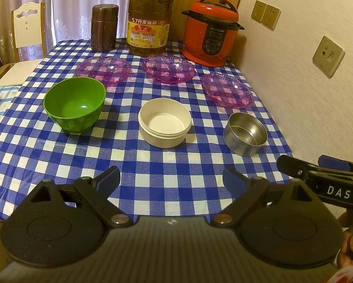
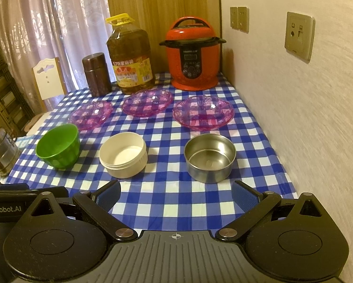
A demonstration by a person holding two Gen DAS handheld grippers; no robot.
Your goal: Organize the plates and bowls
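Note:
Three pink glass plates stand in a row on the checked table: left (image 1: 103, 70), middle (image 1: 168, 69), right (image 1: 227, 90). In front of them stand a green bowl (image 1: 74, 103), a white bowl (image 1: 164, 125) and a steel bowl (image 1: 245, 134). The right wrist view shows the same plates (image 2: 91, 115) (image 2: 147, 102) (image 2: 202, 112) and bowls (image 2: 58, 149) (image 2: 123, 154) (image 2: 210, 157). My left gripper (image 1: 171, 181) is open and empty, near the table's front edge. My right gripper (image 2: 176, 194) is open and empty, just short of the steel bowl.
At the back stand a brown canister (image 1: 103, 31), a large oil bottle (image 1: 150, 16) and a red pressure cooker (image 1: 210, 31). A wall with sockets (image 1: 328, 56) runs along the table's right side. A chair (image 1: 29, 27) and a steel tiffin (image 2: 0, 152) are on the left.

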